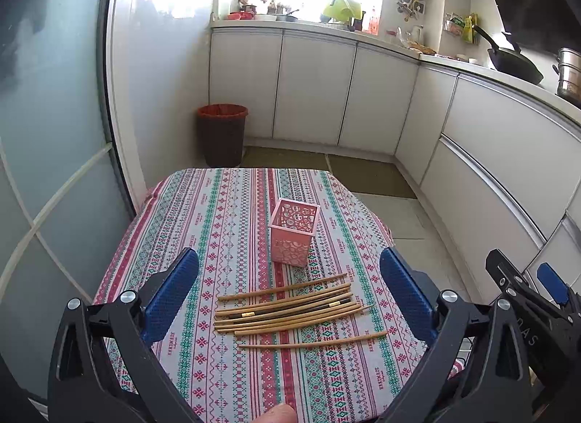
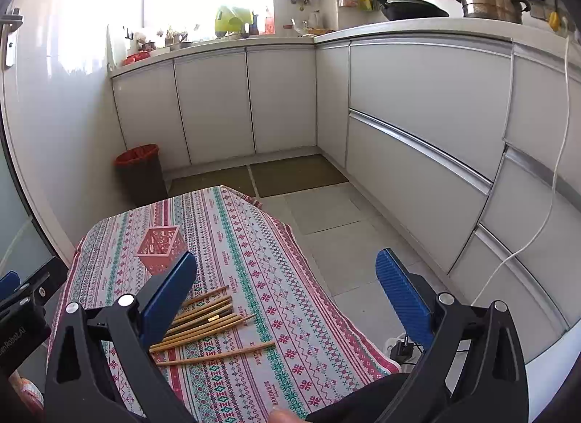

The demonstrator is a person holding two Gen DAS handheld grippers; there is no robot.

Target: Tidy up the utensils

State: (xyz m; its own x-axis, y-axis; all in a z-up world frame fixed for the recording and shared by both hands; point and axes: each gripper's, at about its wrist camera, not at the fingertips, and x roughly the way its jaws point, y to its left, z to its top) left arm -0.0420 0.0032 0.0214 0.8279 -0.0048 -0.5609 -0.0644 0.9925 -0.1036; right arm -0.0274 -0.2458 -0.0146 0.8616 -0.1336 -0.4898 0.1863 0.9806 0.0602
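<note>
Several wooden chopsticks [image 1: 287,308] lie side by side on a patterned tablecloth, a couple of them dark with gold bands. Behind them stands a pink square holder [image 1: 295,236] with cut-out walls, upright and empty. My left gripper [image 1: 288,290] hovers over the near part of the table, open wide, the chopsticks showing between its blue pads with nothing held. In the right wrist view the chopsticks [image 2: 207,321] and the holder [image 2: 161,248] sit to the left. My right gripper [image 2: 287,299] is open and empty, above the table's right edge.
The small table [image 1: 225,212] is ringed by white kitchen cabinets [image 2: 417,114]. A dark bin with a red liner [image 1: 222,134] stands on the floor beyond it. A glass door [image 1: 47,132] is at the left. The right gripper's body [image 1: 526,292] shows at the left view's right edge.
</note>
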